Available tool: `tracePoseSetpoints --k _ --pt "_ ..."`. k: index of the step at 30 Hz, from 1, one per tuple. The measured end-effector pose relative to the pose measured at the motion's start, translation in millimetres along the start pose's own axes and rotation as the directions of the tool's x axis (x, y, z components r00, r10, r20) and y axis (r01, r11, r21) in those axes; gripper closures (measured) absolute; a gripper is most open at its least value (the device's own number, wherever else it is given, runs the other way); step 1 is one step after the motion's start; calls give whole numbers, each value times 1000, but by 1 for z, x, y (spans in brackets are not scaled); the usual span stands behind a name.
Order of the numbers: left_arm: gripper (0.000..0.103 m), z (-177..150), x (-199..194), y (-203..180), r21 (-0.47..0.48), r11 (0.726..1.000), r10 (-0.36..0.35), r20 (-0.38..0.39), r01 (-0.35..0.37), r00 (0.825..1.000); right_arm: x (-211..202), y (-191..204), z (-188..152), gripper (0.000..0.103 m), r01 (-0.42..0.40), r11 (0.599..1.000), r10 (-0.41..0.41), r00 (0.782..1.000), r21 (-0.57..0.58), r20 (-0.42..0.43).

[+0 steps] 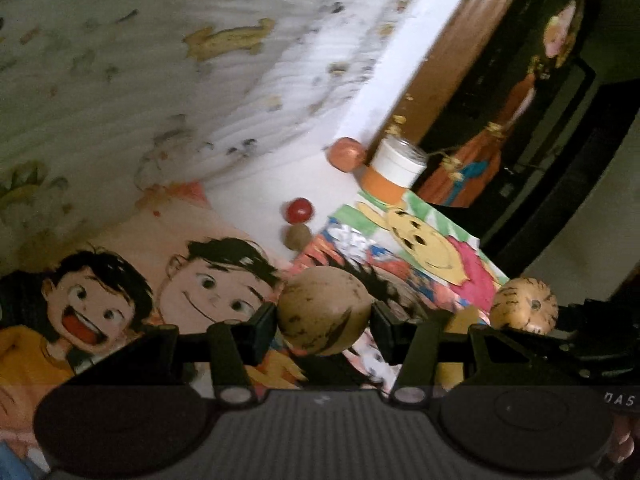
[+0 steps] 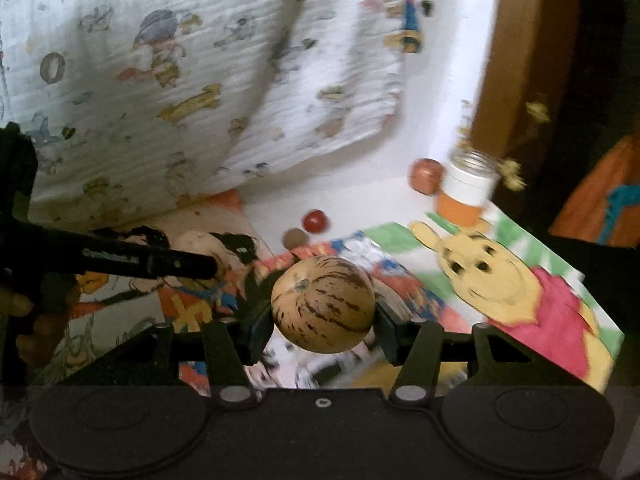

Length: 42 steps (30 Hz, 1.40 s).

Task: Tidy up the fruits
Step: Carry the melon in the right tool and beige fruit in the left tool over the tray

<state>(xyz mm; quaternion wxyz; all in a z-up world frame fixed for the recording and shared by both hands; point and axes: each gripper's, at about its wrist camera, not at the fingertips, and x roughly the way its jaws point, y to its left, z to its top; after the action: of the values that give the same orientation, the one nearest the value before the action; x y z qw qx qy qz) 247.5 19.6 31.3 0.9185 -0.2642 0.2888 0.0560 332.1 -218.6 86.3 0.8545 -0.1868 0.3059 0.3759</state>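
Observation:
My left gripper (image 1: 324, 322) is shut on a round tan fruit (image 1: 324, 308) with dark streaks, held above the cartoon prints. My right gripper (image 2: 324, 312) is shut on a similar striped tan fruit (image 2: 324, 300). That second fruit (image 1: 524, 306) also shows at the right of the left wrist view, beside a black finger (image 1: 580, 320) of the right gripper. Further back on the white surface lie a small red fruit (image 1: 299, 210), a small brown fruit (image 1: 297, 236) and an orange-brown round fruit (image 1: 347, 154). In the right wrist view a finger (image 2: 160, 260) of the left gripper crosses at the left and half hides its fruit (image 2: 192, 242).
A jar (image 2: 468, 188) with a white and orange band stands beside the orange-brown fruit (image 2: 426, 176). A yellow bear drawing (image 2: 500, 276) and other cartoon prints cover the surface. A printed cloth (image 2: 180, 80) hangs behind. A wooden post (image 2: 516, 60) and dark space lie to the right.

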Motion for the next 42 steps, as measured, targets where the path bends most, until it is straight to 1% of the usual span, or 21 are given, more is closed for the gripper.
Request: tracePoseSetpoints --k 6,10,14,18,24,27,31,34,42 --pt "47 -18 -13 -26 58 997 -54 -26 55 998 -41 -7 -30 47 117 988 -117 993 98 2" --pt "47 -30 -14 -46 97 992 -81 -58 86 995 -61 -6 -54 47 210 967 -211 977 142 -10" --pt "47 -39 -8 -65 137 984 -100 -98 113 990 -71 -6 -79 47 270 944 -269 963 189 -32" --pt "47 -47 1 -85 177 974 -116 -134 139 984 -79 -6 -100 47 292 922 -292 956 254 -39" --pt "47 -57 14 -113 247 950 -144 -190 189 971 -87 -4 -119 47 324 899 -325 945 294 -47" --pt "47 -62 21 -125 284 936 -147 -227 209 963 -87 -4 -127 47 341 889 -342 938 306 -52" --pt "47 -69 32 -137 319 920 -138 -275 226 951 -85 -2 -136 47 368 882 -366 929 293 -65" --pt "47 -71 41 -143 339 912 -128 -298 230 946 -83 -4 -144 47 363 881 -358 931 303 -74" --pt "47 -73 57 -151 380 899 -91 -326 219 941 -73 -5 -153 47 350 883 -340 936 314 -88"
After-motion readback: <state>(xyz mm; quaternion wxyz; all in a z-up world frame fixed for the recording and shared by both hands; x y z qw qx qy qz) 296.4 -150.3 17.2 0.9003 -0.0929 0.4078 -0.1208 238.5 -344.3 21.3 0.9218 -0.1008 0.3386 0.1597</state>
